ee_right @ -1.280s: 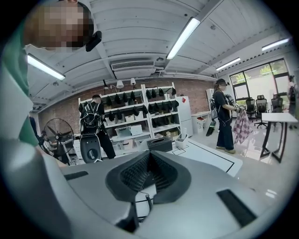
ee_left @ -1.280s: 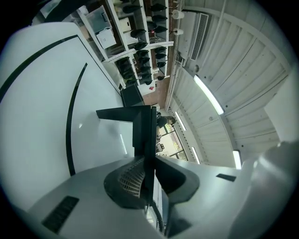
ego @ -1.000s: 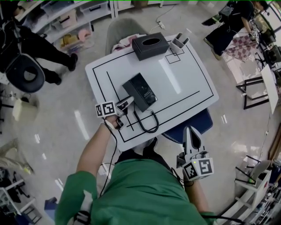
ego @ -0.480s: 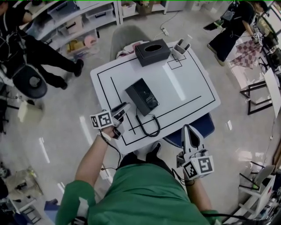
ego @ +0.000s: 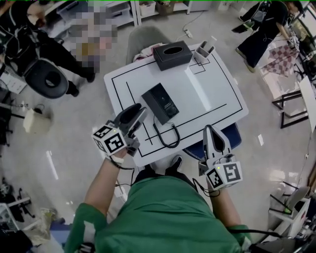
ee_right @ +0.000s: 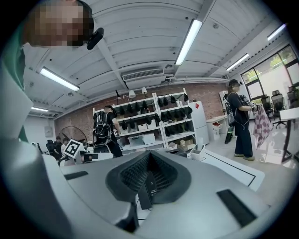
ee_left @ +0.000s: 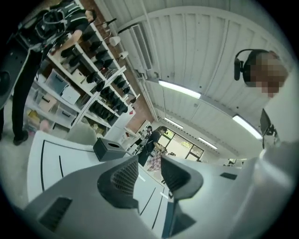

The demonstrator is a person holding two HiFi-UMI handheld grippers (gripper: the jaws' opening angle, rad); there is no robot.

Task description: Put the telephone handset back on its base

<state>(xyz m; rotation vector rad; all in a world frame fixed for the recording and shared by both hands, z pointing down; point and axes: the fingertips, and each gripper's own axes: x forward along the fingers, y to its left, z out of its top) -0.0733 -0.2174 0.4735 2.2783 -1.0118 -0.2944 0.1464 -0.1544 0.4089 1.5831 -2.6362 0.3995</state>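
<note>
The black telephone (ego: 160,103) lies on the white table (ego: 207,94), its curly cord (ego: 166,137) looping toward the front edge. From above, the handset cannot be told apart from the base. My left gripper (ego: 137,112) is raised above the table's front left, just left of the phone and not touching it. In the left gripper view the left gripper (ee_left: 150,175) is open with nothing between its pads. My right gripper (ego: 212,134) hangs off the table's front right edge, and in its own view the right gripper (ee_right: 148,179) is shut and empty.
A black tissue box (ego: 172,54) and a white holder (ego: 202,51) stand at the table's far edge. A grey chair (ego: 143,37) is behind the table and a blue seat (ego: 217,141) is under its front. People stand by the shelves (ego: 111,10).
My left gripper has drawn back from the phone's left corner, risen toward the camera and opened its jaws. The right gripper has stayed where it was.
</note>
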